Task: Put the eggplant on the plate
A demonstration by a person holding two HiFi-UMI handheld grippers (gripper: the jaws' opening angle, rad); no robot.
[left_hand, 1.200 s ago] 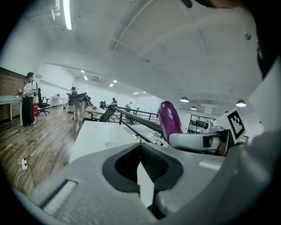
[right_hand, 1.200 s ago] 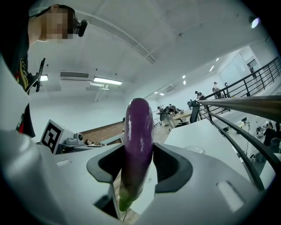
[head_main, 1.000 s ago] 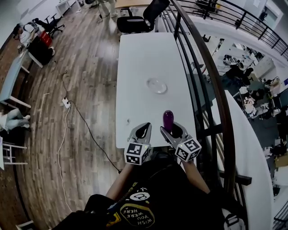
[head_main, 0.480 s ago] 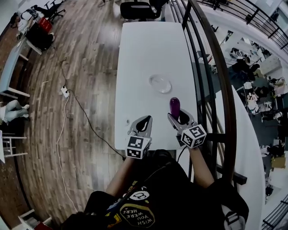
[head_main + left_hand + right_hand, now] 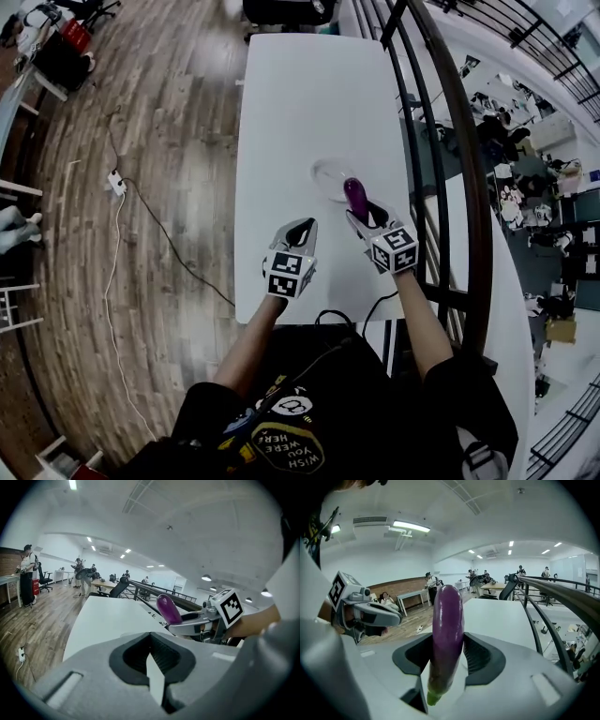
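Observation:
A purple eggplant (image 5: 355, 194) stands out of my right gripper (image 5: 359, 214), which is shut on its lower part; its green stem end (image 5: 432, 696) points back between the jaws. In the head view the eggplant's tip overlaps the near right edge of the clear glass plate (image 5: 325, 174) on the white table (image 5: 300, 103). The eggplant (image 5: 446, 634) fills the middle of the right gripper view and hides the plate there. My left gripper (image 5: 307, 225) hovers over the table to the left of the right one, shut and holding nothing. From the left gripper view, the eggplant (image 5: 168, 610) rises at the right.
A dark metal railing (image 5: 450, 141) runs close along the table's right side. Wooden floor with a power strip and cable (image 5: 114, 180) lies to the left. An office chair (image 5: 281, 9) stands at the table's far end. People and desks are in the distance.
Both grippers have moved forward over the table and lower. The eggplant, a good way short of the plate earlier, now reaches the plate's near edge.

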